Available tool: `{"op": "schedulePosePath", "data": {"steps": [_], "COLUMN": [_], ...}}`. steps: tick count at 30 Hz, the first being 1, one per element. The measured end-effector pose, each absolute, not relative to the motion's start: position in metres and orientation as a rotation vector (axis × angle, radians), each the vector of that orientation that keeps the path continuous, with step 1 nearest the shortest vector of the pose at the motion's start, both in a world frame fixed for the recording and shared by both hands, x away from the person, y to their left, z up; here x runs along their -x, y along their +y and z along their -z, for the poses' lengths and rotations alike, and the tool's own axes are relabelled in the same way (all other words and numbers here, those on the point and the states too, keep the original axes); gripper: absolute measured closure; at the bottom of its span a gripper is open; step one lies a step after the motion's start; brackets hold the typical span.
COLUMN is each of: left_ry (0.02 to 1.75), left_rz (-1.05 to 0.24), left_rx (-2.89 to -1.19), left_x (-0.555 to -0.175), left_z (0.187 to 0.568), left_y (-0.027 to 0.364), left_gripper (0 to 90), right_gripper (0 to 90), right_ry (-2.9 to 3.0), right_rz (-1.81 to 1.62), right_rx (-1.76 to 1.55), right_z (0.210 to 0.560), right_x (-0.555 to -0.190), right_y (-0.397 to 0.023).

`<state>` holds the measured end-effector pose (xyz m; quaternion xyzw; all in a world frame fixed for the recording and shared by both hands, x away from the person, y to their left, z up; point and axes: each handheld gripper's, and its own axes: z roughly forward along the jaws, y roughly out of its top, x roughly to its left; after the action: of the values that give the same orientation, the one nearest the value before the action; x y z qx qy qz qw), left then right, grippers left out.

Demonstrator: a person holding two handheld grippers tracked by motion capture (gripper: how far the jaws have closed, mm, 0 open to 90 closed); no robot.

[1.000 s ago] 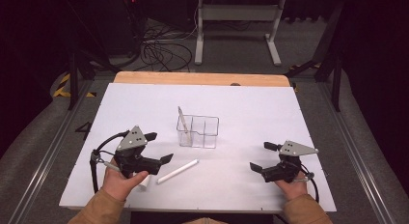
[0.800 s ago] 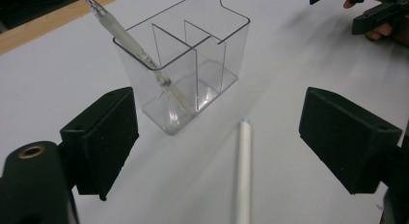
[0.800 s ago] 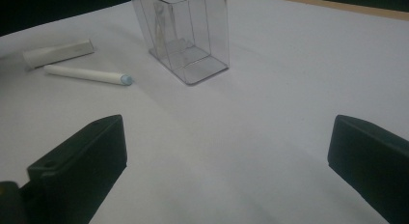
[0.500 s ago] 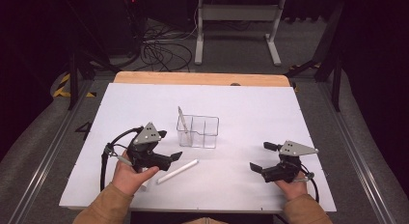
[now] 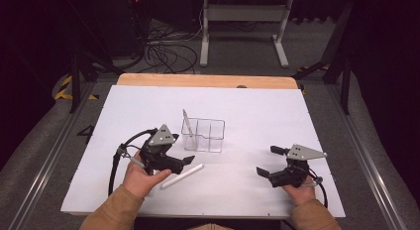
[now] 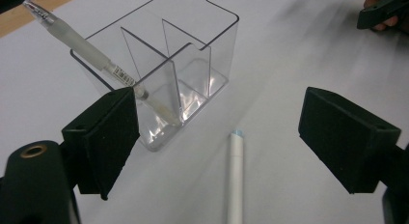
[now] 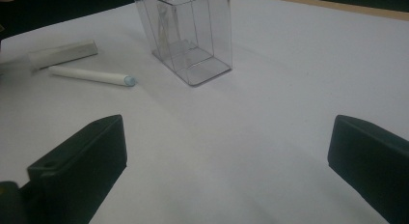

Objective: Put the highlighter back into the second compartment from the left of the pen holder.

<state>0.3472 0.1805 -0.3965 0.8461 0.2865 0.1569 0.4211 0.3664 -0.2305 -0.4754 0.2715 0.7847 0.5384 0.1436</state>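
Lying flat on the white table (image 5: 307,116), the white pen (image 5: 182,176) is a slim, pale stick with a light bluish cap at one end; it rests near the front edge, just ahead of the left gripper (image 5: 184,162) and a little in front of the clear organizer (image 5: 203,136). From the left gripper view the pen (image 6: 235,175) runs straight up between the two black jaws, which stand wide apart and touch nothing, so that tool is released. The right gripper (image 5: 267,161) rests well off to the other side, its jaws likewise spread and empty. The organizer is a see-through plastic box split by thin walls into compartments; a second pen (image 5: 187,125), frosted with a printed label, leans tilted in its left-hand compartment, its top end poking above the rim. In the right gripper view a small pale block (image 7: 62,54) lies just beside the white pen's far end; what it is I cannot tell. Between the left jaws and the white pen nothing stands in the way; the organizer sits just behind and to the side. A wooden strip (image 5: 203,80) edges the table's far side.
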Motion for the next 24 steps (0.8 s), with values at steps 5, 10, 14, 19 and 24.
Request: {"op": "schedulePosePath", "data": {"steps": [5,10,14,19,24], "left_ry": [0.725,0.722,0.724,0.73,0.729], "left_rz": [-0.374,-0.357,-0.361,-0.345,-0.346], "left_rx": [-2.129,-2.128,-2.16,-2.217,-2.29], "left_x": [-0.348,-0.348,-0.349,-0.351,-0.355], "left_z": [0.397,0.397,0.397,0.402,0.409], "left_y": [0.178,0.178,0.175,0.17,0.164], "left_gripper": [17.3,20.1,22.9,26.4,29.2], "right_gripper": [0.4,0.4,0.4,0.4,0.4], "right_ry": [2.265,2.267,2.268,2.27,2.271], "right_rz": [-1.554,-1.555,-1.557,-1.557,-1.557], "right_rx": [-0.781,-0.782,-0.779,-0.779,-0.777], "right_z": [0.475,0.475,0.475,0.475,0.475], "right_x": [-0.366,-0.366,-0.366,-0.366,-0.366], "right_y": [-0.23,-0.23,-0.231,-0.23,-0.23]}}
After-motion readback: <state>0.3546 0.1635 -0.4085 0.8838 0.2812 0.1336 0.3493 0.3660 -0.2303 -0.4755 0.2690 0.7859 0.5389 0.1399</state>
